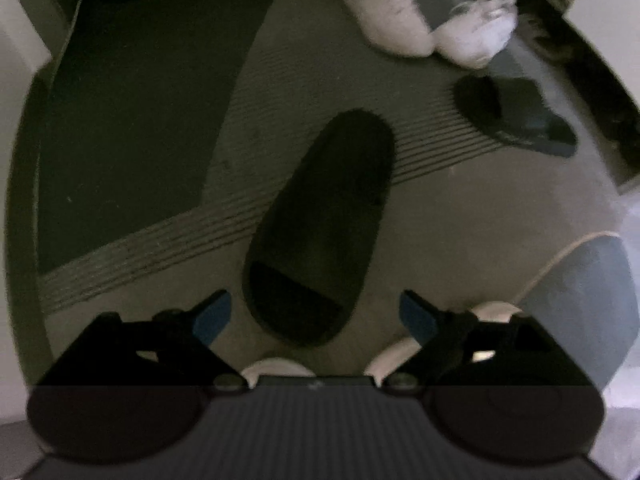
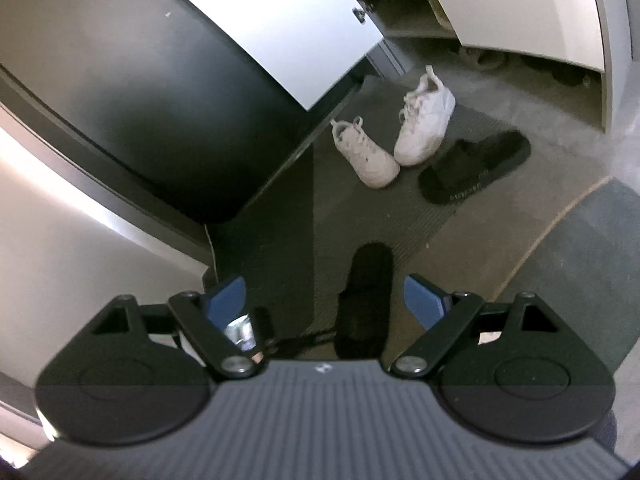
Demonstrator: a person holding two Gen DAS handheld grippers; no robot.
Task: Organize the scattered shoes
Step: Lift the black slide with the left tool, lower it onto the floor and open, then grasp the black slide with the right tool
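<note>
Black rubber forms the nearest slide sandal [image 1: 320,228], lying flat on the grey entry mat [image 1: 440,220], strap end toward the left gripper [image 1: 316,316]. The left gripper hangs just above the sandal with its blue-padded fingers [image 1: 212,316] spread wide apart, holding nothing; the sandal's strap end lies between them in the left wrist view. A second black slide sandal [image 1: 516,116] lies at 2 o'clock from the first, well apart from it. Two white sneakers [image 1: 428,20] sit side by side at 1 o'clock, toes touching or nearly so, somewhat blurred.

In the right wrist view, the right gripper [image 2: 324,300] is likewise wide open and empty, its blue pads [image 2: 424,300] framing the near sandal [image 2: 366,300] from farther back. The sneakers [image 2: 400,132] appear at 12 o'clock, the second sandal [image 2: 476,168] just beside them at 1 o'clock. An open shoe cabinet [image 2: 500,32] stands beyond, with dim shoes on its lowest level. A dark door panel [image 2: 160,120] occupies 10 o'clock.
</note>
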